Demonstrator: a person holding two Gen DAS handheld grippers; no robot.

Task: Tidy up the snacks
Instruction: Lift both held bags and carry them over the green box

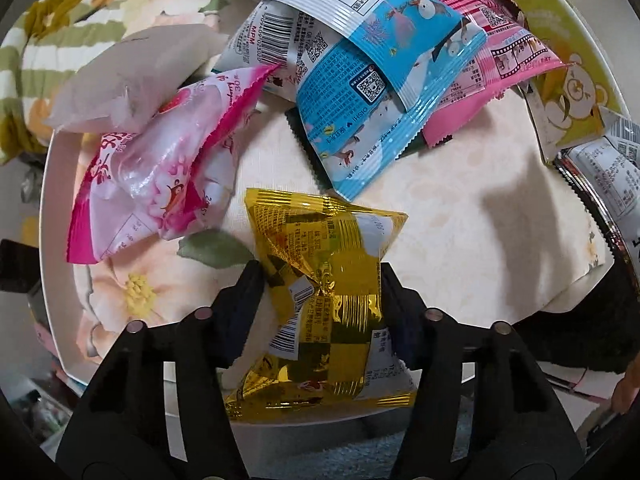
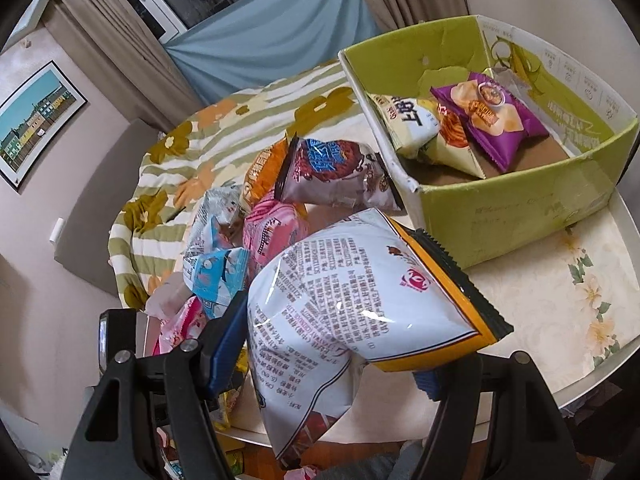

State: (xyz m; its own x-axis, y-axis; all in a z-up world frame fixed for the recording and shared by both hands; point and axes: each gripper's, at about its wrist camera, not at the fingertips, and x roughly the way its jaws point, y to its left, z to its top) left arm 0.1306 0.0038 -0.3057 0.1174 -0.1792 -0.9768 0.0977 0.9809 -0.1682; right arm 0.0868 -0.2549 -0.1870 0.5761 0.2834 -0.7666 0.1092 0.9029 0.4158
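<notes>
My left gripper is shut on a gold foil snack packet, held just above the white table. My right gripper is shut on a puffy white chip bag with an orange and black edge, held above the table in front of a green cardboard box. The box holds a purple bag and two pale bags. A loose pile lies on the table: blue packets, pink packets, a dark chip bag.
A floral striped cloth drapes over the far side of the table. The table has a raised white rim. The box stands at the right back of the table. A curtain and a framed picture are behind.
</notes>
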